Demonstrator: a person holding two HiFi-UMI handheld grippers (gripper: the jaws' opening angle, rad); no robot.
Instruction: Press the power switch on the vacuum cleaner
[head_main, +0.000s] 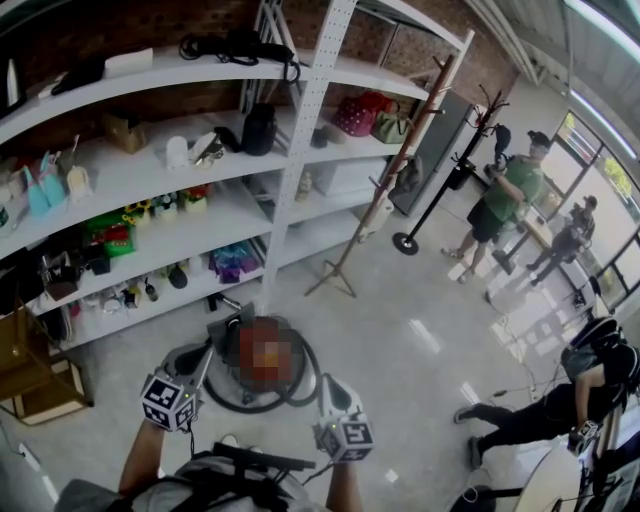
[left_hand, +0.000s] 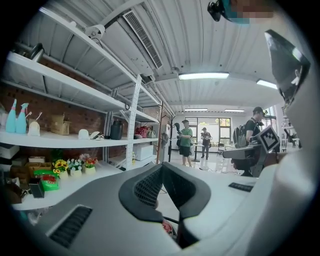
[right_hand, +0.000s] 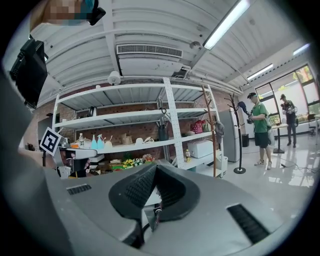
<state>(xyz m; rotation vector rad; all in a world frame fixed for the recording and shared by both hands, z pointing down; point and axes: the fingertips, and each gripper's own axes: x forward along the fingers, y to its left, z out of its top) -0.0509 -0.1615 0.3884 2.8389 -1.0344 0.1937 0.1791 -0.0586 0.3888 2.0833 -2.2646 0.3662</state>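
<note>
Broadly: long white shelving (head_main: 300, 150) against brick, pale floor (head_main: 400, 330) before it. On that floor, close ahead of the person, the vacuum cleaner (head_main: 228, 335), dark hose looped round. Flanking its near side, left hand-held gripper (head_main: 203, 360) and right hand-held gripper (head_main: 328, 388), each closed tip to tip on nothing, aimed out at the room. Power switch not discernible; seemingly unpressed, with locating, lowering and pushing all left.

Person is wearing a pale grey top (head_main: 190, 482) with a black strap (head_main: 255, 460) crossing it. Left gripper (head_main: 190, 362) and right gripper (head_main: 332, 390) are each carrying a white cube (head_main: 168, 400) with black square markers. Matte grey jaws are showing dark ribbed pads (left_hand: 147, 187) and slotted vents (left_hand: 70, 227).
</note>
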